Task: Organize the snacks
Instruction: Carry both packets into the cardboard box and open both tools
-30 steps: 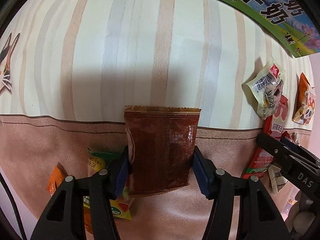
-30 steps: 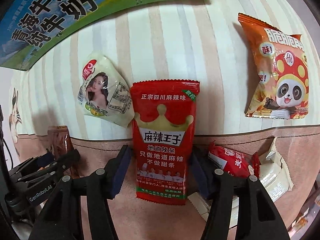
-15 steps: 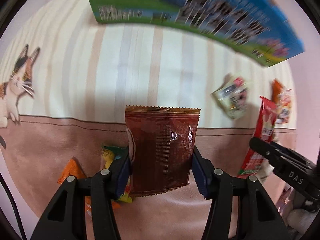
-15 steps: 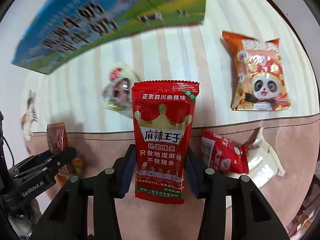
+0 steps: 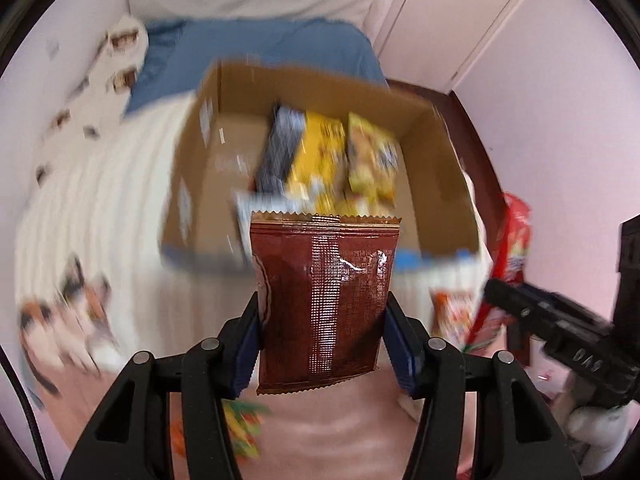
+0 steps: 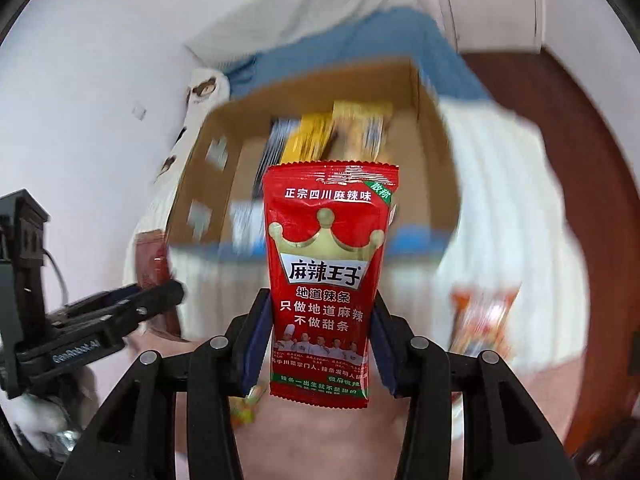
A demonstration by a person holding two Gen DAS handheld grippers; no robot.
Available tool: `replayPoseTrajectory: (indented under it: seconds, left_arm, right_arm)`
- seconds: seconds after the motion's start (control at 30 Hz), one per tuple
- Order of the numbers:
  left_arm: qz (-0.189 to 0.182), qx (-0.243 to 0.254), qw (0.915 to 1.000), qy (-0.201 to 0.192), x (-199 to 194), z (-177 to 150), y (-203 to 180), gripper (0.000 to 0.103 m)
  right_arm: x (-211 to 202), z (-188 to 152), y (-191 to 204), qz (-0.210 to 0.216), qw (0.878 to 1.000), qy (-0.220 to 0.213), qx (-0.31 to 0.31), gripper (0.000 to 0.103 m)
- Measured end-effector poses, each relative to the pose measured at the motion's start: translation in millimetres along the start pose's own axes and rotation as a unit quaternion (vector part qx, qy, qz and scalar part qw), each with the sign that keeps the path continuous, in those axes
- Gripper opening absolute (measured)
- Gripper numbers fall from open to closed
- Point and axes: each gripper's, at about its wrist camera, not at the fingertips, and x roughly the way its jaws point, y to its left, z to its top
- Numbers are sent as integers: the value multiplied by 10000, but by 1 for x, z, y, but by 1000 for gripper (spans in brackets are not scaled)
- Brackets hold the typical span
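Observation:
My left gripper (image 5: 322, 340) is shut on a brown foil snack packet (image 5: 324, 300), held upright above the bed. My right gripper (image 6: 316, 340) is shut on a red snack packet with a gold crown (image 6: 326, 280). Beyond both packets stands an open cardboard box (image 5: 196, 152) (image 6: 436, 128) with yellow and dark snack packs (image 5: 320, 152) standing inside it. In the left wrist view the right gripper (image 5: 560, 328) shows at the right with the red packet edge-on (image 5: 512, 248). In the right wrist view the left gripper (image 6: 100, 320) shows at the left.
The box rests on a striped bed cover (image 5: 100, 200) with a blue blanket (image 5: 260, 44) behind it. An orange panda snack bag (image 6: 484, 316) and small loose snacks (image 5: 240, 428) lie on the bed. A white door (image 5: 460, 20) and dark wooden bed frame (image 6: 560, 140) stand at the right.
Both grippers have risen from the bed with their packets and tilted up; the open box now shows beyond them. The right jaws closed onto the red packet.

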Motion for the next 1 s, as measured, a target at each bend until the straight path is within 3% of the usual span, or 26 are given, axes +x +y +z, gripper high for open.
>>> replayPoseTrajectory:
  seconds: [0.27, 0.53, 0.6, 0.67, 0.7, 0.77, 1.0]
  left_arm:
    - [693, 76, 9974, 176, 46, 100, 24, 53]
    - [958, -19, 9941, 507, 106, 152, 49, 53]
    - [889, -68, 9938, 658, 123, 162, 54, 55]
    - [745, -132, 9942, 764, 136, 168, 58, 66]
    - [723, -154, 9942, 778, 141, 170, 60, 81]
    - [806, -144, 9938, 755, 145, 171, 61, 95]
    - [746, -138, 9948, 680, 142, 159, 53, 95]
  right_arm:
    - [53, 104, -6, -843, 9962, 65, -232, 49]
    - [110, 157, -27, -1404, 9887, 425, -320, 49]
    - [122, 162, -36, -1452, 9874, 586, -219, 53]
    - [134, 164, -41, -1459, 9863, 739, -200, 87]
    - [137, 163, -43, -1433, 9868, 726, -216, 89]
    - [143, 166, -43, -1423, 9867, 756, -201, 90]
    - [150, 155, -39, -1350, 9874, 814, -114, 94]
